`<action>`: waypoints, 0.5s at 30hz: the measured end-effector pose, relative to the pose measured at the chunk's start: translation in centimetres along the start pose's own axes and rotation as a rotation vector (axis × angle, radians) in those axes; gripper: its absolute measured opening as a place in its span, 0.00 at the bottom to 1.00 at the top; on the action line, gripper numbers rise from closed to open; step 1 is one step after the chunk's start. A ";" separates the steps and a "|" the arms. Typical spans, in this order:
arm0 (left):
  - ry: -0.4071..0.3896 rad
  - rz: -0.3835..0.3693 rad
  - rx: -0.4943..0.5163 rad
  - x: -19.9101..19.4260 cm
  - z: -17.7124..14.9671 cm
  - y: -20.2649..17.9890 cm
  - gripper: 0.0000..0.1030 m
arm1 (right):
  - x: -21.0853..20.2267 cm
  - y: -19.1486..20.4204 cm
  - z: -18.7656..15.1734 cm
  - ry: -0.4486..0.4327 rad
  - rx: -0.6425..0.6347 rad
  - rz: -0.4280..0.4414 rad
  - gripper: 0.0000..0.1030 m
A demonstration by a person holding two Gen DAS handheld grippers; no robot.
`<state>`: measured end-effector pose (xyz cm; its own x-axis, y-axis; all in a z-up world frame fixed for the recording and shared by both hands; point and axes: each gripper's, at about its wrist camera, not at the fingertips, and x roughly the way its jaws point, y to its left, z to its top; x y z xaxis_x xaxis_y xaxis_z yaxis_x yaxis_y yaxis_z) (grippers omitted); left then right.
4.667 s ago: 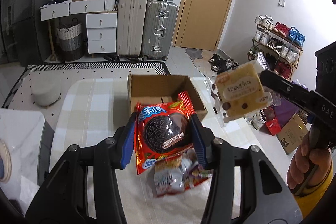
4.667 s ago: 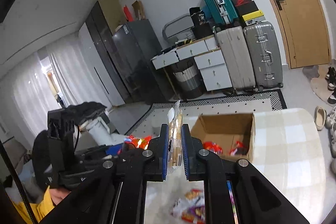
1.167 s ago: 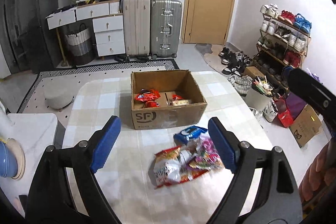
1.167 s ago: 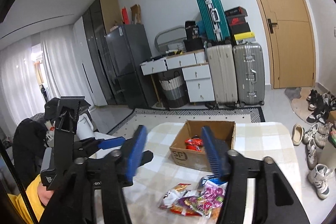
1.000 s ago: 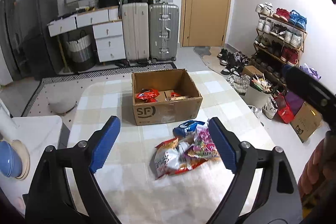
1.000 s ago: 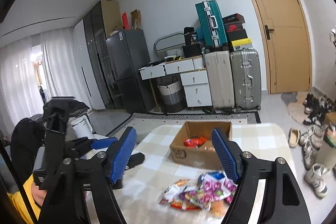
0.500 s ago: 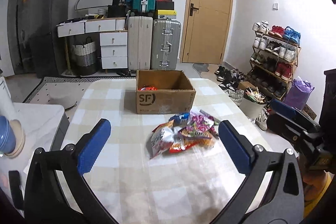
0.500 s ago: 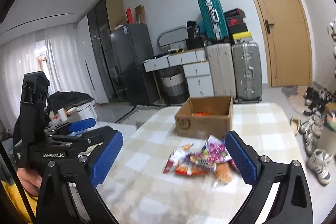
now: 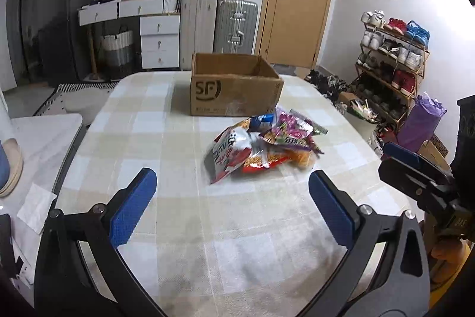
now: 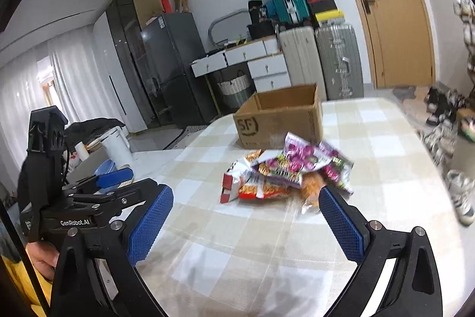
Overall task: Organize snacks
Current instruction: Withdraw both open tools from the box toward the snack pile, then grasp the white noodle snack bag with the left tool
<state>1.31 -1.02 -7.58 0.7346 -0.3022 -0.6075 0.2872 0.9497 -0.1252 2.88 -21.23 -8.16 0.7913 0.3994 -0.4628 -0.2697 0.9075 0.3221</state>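
Both packets already dropped in the cardboard box (image 9: 236, 85). Left claw (image 9: 230, 204) and right claw (image 10: 245, 223) now spread wide, empty, lowered toward the desk (image 9: 178, 213). Remaining snack pile (image 9: 264, 143) lying just before the box, still to sort.

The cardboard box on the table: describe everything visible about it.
The cardboard box is plain brown corrugated card, open at the top, with a black "SF" logo and small print on its near face. It stands upright on the checked tablecloth, toward the far end. The snack pile lies just in front, its rearmost packets at the box's base. Its contents are hidden from both views.
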 end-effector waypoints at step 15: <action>0.135 -0.029 -0.037 9.8 1.6 2.7 0.99 | 4.1 -2.8 -0.9 0.081 0.097 0.059 0.97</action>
<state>10.30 -1.58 -12.59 0.6364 -0.3184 -0.7026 0.2827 0.9437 -0.1716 6.36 -21.99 -11.71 0.7279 0.4645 -0.5044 -0.2569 0.8668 0.4275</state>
